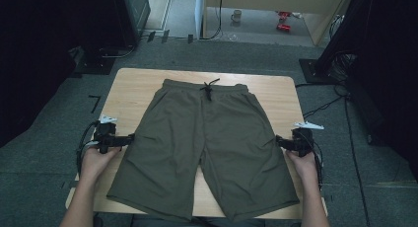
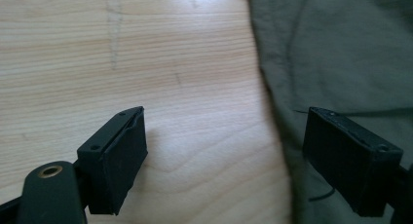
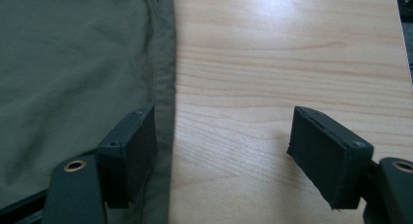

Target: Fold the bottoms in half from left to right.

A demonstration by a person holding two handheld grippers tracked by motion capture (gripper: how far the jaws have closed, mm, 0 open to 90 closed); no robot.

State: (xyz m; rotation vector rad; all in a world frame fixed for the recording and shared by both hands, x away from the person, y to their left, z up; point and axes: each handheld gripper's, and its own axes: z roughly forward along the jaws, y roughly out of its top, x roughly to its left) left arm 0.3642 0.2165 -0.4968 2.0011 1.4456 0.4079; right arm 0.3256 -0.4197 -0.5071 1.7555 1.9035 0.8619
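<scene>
Olive green shorts [image 1: 207, 138] lie spread flat on the wooden table [image 1: 133, 89], waistband and black drawstring at the far side, legs toward me. My left gripper [image 1: 129, 138] sits at the shorts' left side seam, open; in the left gripper view its jaws straddle the fabric edge [image 2: 282, 117], one over bare wood, one over the shorts [image 2: 350, 48]. My right gripper [image 1: 279, 141] is at the right side seam, open as well. In the right gripper view the shorts [image 3: 73, 78] fill the left, with the hem edge by the left jaw.
The table [image 3: 292, 63] stands on grey carpet. Black cables trail over the floor at both sides. Dark equipment stands at the far left and right. A mug [image 1: 236, 15] and red items [image 1: 283, 19] lie on the floor beyond.
</scene>
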